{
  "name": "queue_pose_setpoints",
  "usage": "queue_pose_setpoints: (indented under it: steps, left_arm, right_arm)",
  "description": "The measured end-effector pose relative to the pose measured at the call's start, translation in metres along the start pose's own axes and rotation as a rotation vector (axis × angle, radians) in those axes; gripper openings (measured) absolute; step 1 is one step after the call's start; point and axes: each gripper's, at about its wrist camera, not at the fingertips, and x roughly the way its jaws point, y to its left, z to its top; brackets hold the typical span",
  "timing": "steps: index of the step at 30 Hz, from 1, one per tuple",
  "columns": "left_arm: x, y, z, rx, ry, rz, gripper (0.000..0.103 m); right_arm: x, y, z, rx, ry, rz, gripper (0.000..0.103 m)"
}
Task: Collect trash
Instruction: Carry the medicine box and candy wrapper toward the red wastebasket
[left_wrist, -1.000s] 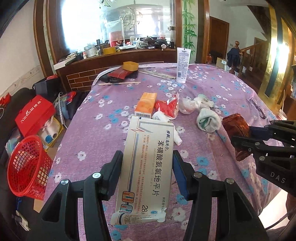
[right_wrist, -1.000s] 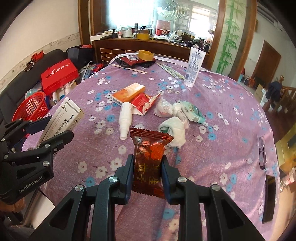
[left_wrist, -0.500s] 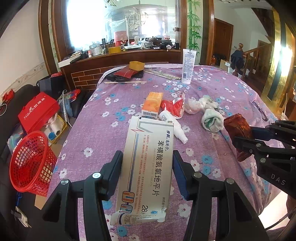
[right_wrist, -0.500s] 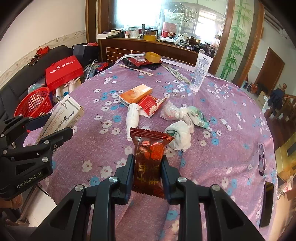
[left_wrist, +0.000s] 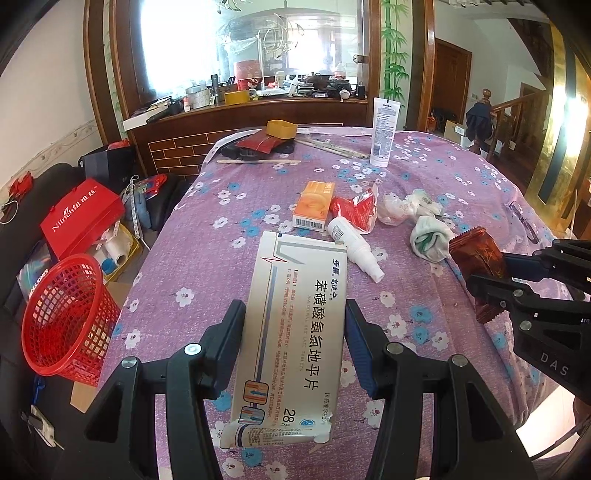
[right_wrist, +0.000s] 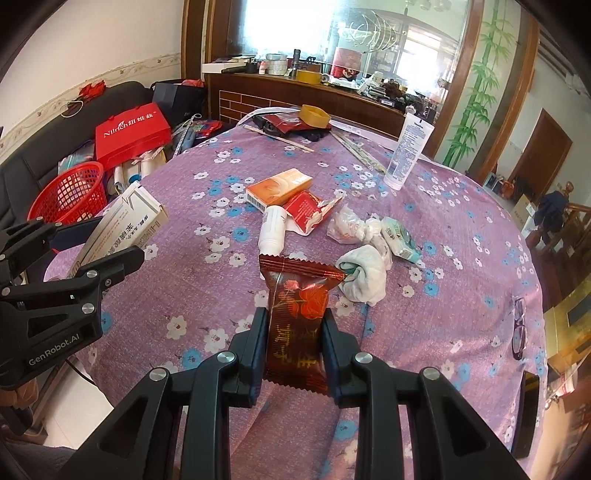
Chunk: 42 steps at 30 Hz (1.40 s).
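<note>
Both claws loaded, both hanging over the near edge of the table (left_wrist: 229, 192). Left claw (left_wrist: 294, 343) is clamped on the white medicine box (left_wrist: 295, 325); the box's long axis runs along the fingers, far end sticking out well past the tips, torn near end back toward the camera. Right claw (right_wrist: 294, 343) is clenched on the dark red snack wrapper (right_wrist: 299, 314), which stands lengthwise between the pads with its crimped top clear above them.

Key relation: the red mesh basket (left_wrist: 66, 317) sits on the floor off the table's left edge, lower than both claws. In the left wrist view it is left of and near the left claw; in the right wrist view the basket (right_wrist: 70, 195) is far left, beyond the left claw (right_wrist: 110, 240). So the left hand is the nearer one, and the right has to cross the near-left corner of the table to get there. My read: box goes first, swing left and down; dropped end-first it should clear the rim.

Still on the table, mid-area: orange carton (left_wrist: 314, 205), small white bottle (left_wrist: 352, 247), torn red packet (left_wrist: 356, 212), crumpled tissues (left_wrist: 430, 240). All well apart from both claws, farther in.
</note>
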Motion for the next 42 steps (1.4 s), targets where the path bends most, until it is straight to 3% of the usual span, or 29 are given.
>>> queue_pose_setpoints:
  steps: [32,42]
  left_arm:
    - [0.002,0.021,-0.010,-0.052,0.023,0.030,0.052]
    - [-0.007,0.041,-0.013,-0.100,0.016,0.056,0.052]
  right_arm:
    - [0.014,0.021,0.004,-0.075,0.029,0.006,0.029]
    - [0.021,0.029,0.008,-0.049,0.045,0.120,0.029]
